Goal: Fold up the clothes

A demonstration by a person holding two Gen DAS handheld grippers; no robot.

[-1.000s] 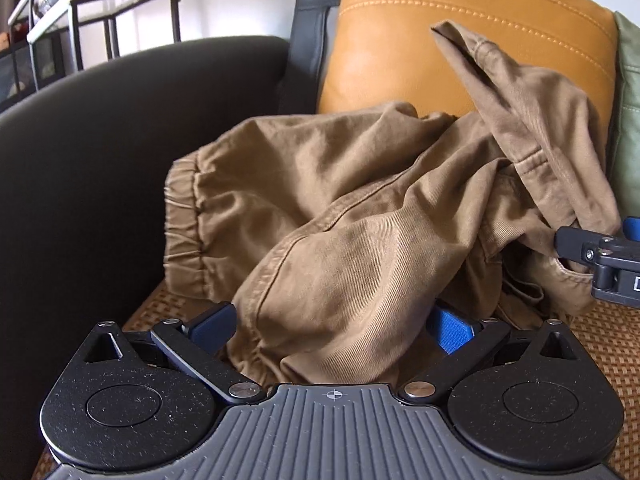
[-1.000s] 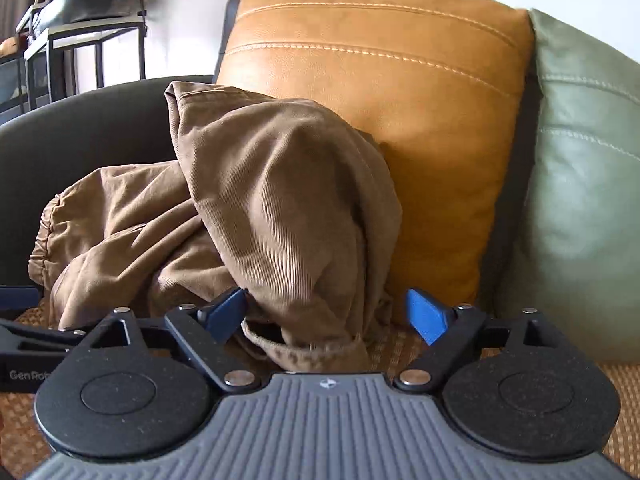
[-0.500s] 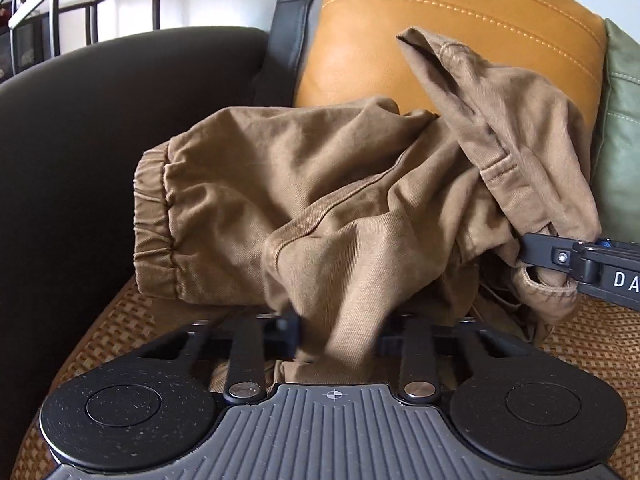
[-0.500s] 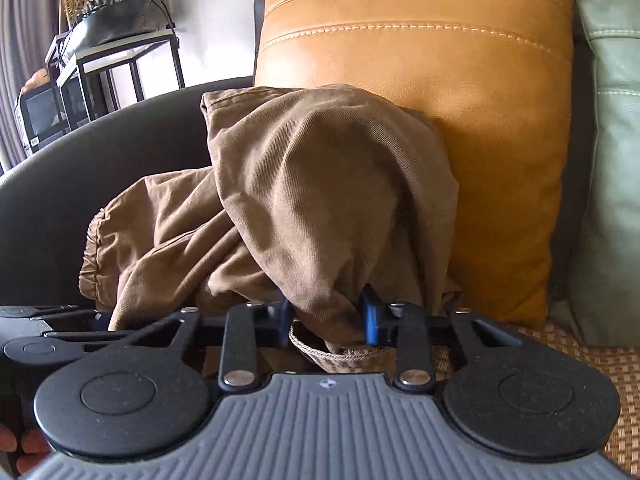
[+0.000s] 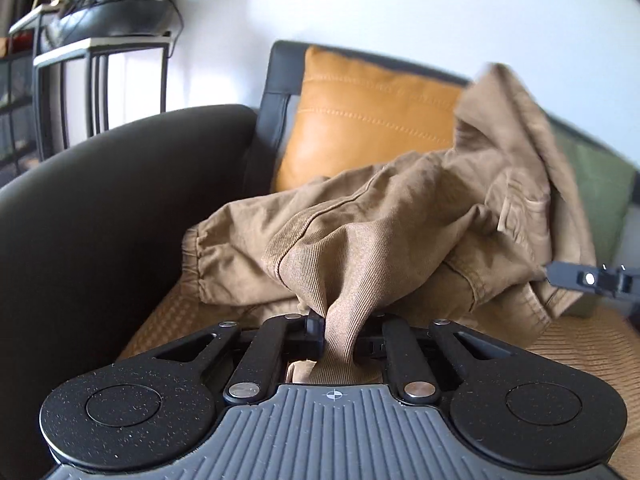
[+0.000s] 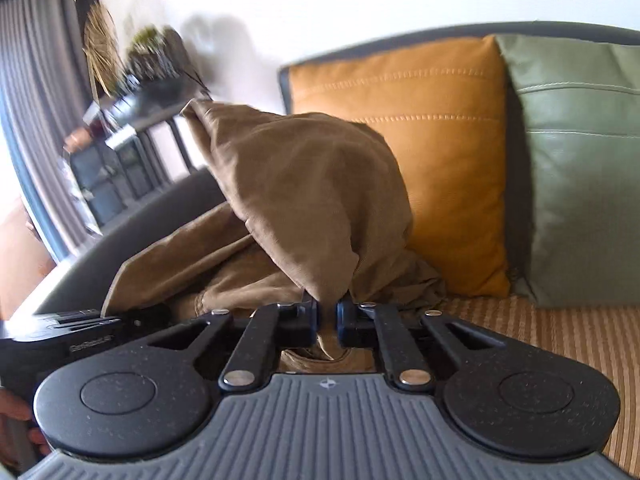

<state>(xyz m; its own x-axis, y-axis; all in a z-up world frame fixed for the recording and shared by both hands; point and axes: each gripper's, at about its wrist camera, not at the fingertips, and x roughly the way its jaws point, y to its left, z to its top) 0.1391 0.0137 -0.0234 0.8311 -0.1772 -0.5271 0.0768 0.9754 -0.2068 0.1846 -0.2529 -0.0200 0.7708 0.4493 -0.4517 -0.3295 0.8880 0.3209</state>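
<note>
On the woven sofa seat (image 5: 580, 344), at twelve o'clock from both cameras, lie limp tan trousers (image 5: 400, 216). The left gripper (image 5: 340, 332), then the right gripper (image 6: 328, 316), each have jaws pinched tight on a fabric bunch. Soft and floppy, the cloth probably handles best by cuffs or waistband.

Matt ribbed cloth trousers (image 5: 400, 216), smooth leather-look orange cushion (image 5: 360, 120), woven seat (image 6: 560, 332).

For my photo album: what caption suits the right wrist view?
Right gripper shut on brown trousers, lifting them before orange cushion.
</note>
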